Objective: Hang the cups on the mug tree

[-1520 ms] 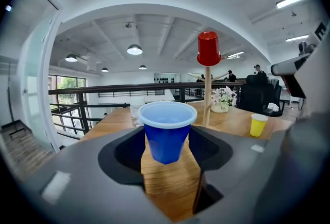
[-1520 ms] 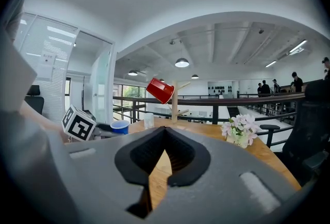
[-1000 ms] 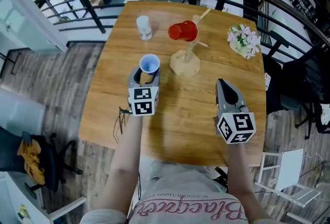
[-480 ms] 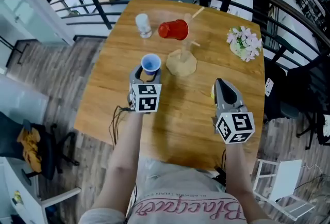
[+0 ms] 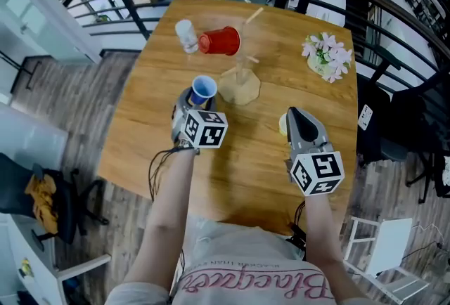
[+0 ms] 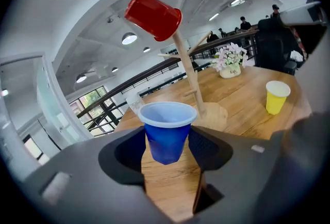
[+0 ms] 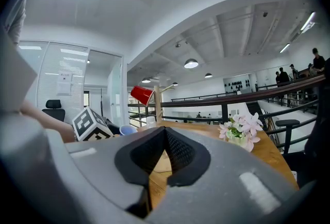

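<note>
**A:** What's nearest on the table?

**B:** The right gripper, on the near right. Its jaws are pressed together with nothing between them. A yellow cup stands upright just beside them, on their left.

**A:** And the other claw?

**B:** The left gripper is a little farther off, to the left. Its jaws stand about half apart and are clamped on the sides of a blue cup, which it holds mouth up.

**A:** Where's that cup relative to the stand?

**B:** Just left of the mug tree and a touch nearer, close to its round wooden base but apart from it.

**A:** Anything hung on it?

**B:** One red cup. It sits tilted on an upper peg, on the tree's left side, with its bottom pointing left.

**A:** And beyond that?

**B:** A clear cup stands on the far left of the table, just left of the red one. A small pot of pale pink flowers sits on the far right, well apart from the tree.
</note>
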Tool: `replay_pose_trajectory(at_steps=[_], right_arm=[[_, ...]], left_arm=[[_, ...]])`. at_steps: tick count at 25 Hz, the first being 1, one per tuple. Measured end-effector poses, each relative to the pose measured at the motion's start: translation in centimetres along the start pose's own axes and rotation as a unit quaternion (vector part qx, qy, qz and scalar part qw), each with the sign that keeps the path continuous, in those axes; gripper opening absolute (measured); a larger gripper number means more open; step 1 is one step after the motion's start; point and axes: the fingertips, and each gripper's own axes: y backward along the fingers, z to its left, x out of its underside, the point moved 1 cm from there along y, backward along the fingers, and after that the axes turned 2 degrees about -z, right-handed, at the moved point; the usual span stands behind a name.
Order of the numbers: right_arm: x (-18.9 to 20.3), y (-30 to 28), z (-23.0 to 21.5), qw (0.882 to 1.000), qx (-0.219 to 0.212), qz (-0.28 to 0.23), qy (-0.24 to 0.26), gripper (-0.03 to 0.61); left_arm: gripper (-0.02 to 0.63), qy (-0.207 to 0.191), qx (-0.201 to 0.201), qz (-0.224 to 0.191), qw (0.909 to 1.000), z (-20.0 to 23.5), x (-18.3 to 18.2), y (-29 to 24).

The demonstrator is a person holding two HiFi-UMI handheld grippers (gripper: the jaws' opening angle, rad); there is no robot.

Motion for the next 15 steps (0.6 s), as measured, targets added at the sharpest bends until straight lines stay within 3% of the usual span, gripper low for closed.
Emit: replay_pose_trajectory(at_steps=[5, 10, 15], right_arm=[[0.0, 0.0, -0.8, 1.000, 0.001, -0.003, -0.007, 0.002], [0.2, 0.2, -1.4, 1.000, 0.003, -0.003, -0.013, 0.002], [0.4, 0.5, -2.0, 1.000, 0.007, -0.003, -0.017, 0.002]], left_arm=[[0.280, -0.084, -0.030, 0.035, 0.9954, -0.9, -0.2, -0.7], [0.281, -0.161, -0.048, 0.071, 0.9832, -2.0, -0.4, -2.0], [0.284, -0.194, -0.052, 0.091, 0.9753, -2.1, -1.1, -2.8]])
